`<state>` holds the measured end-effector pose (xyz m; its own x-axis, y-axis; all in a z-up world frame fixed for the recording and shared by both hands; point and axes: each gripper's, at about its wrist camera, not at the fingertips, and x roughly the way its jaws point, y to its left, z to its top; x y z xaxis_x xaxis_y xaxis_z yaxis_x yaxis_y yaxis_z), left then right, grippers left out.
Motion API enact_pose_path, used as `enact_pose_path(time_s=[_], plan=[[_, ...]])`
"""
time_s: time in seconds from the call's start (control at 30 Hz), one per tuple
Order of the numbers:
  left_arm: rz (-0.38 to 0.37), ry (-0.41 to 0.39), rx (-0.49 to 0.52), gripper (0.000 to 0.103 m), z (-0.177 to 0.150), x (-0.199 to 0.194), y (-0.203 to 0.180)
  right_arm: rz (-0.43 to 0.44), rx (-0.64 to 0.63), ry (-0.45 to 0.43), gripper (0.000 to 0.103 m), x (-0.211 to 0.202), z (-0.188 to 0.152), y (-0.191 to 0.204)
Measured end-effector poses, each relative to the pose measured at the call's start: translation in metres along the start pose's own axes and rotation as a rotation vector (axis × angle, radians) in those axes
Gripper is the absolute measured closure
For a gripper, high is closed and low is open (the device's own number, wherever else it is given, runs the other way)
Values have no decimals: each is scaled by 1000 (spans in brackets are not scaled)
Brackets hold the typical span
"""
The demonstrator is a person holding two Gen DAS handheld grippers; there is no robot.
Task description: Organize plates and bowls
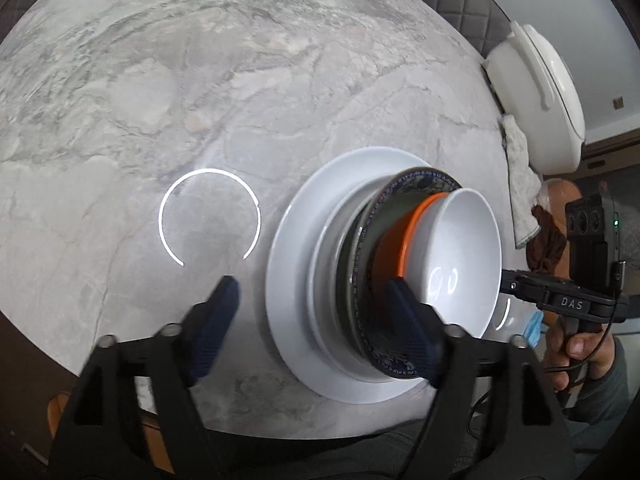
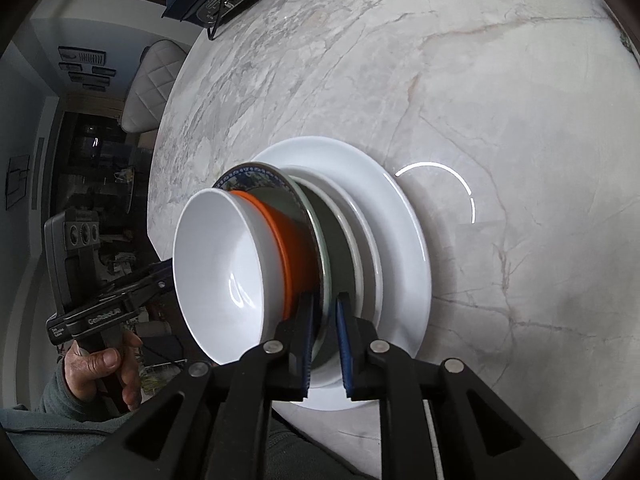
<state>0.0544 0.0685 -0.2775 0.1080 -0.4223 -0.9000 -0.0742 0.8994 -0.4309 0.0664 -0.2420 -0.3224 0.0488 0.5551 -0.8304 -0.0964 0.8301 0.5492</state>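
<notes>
Left wrist view puts your left tool (image 1: 312, 316) low over the marble worktop (image 1: 200, 100), its two blue-padded fingers spread wide apart and holding nothing. The stack of dishes sits just ahead and to the right of that tool: a large white plate (image 1: 298, 240) lies on the worktop, a smaller white plate (image 1: 326, 248) on it, then a plate with a blue patterned rim (image 1: 424, 178), an orange bowl (image 1: 394, 248) and a white bowl (image 1: 460, 252) nested on top. The right finger (image 1: 408, 320) of your left tool crosses in front of the orange bowl; whether it touches the bowl, you cannot tell from here. Your right tool (image 1: 508, 284) reaches toward the stack from its far side, its tip hidden behind the white bowl. Beyond the stack a white lidded pot (image 1: 536, 96) and a crumpled cloth (image 1: 520, 184) sit at the worktop's edge. From the right wrist view, your right tool (image 2: 323, 344) has its fingers drawn close together either side of the near edge of the blue-rimmed plate (image 2: 256, 174), under the orange bowl (image 2: 292, 248) and white bowl (image 2: 224, 276); a thin gap shows beside the plate edge, so a firm grip cannot be confirmed. Your left tool (image 2: 160, 276) shows at the left of the stack.
</notes>
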Motion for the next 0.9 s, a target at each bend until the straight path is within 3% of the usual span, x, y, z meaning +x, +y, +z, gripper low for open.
enact_pose_path(time_s=[0.03, 0.1, 0.13, 0.17, 0.27, 0.37, 0.5, 0.57, 0.63, 0.73, 0.9], plan=[[-4, -26, -22, 0, -3, -9, 5, -6, 2, -6, 82, -3, -2, -1], [20, -71, -18, 0, -8, -26, 8, 2, 16, -38, 60, -13, -6, -1], [32, -89, -5, 0, -11, -34, 7, 8, 21, -58, 41, -19, -9, -1], [43, -111, 8, 0, -14, -41, 5, 5, 21, -78, 29, -25, -11, 0], [63, -173, 46, 0, -25, -62, -2, -24, 1, -128, 18, -40, -18, 10], [83, -190, 97, 0, -37, -77, -11, -105, -48, -183, 15, -50, -23, 26], [267, -297, 166, 1, -59, -104, -29, -197, -122, -258, 12, -58, -31, 50], [337, -388, 160, 1, -72, -123, -33, -248, -167, -291, 12, -59, -38, 65], [310, -469, 148, 1, -83, -145, -34, -283, -199, -324, 12, -63, -45, 81], [268, -496, 106, 1, -92, -162, -36, -336, -226, -377, 12, -71, -57, 104], [129, -555, 68, 1, -123, -191, -60, -404, -207, -478, 12, -96, -84, 139]])
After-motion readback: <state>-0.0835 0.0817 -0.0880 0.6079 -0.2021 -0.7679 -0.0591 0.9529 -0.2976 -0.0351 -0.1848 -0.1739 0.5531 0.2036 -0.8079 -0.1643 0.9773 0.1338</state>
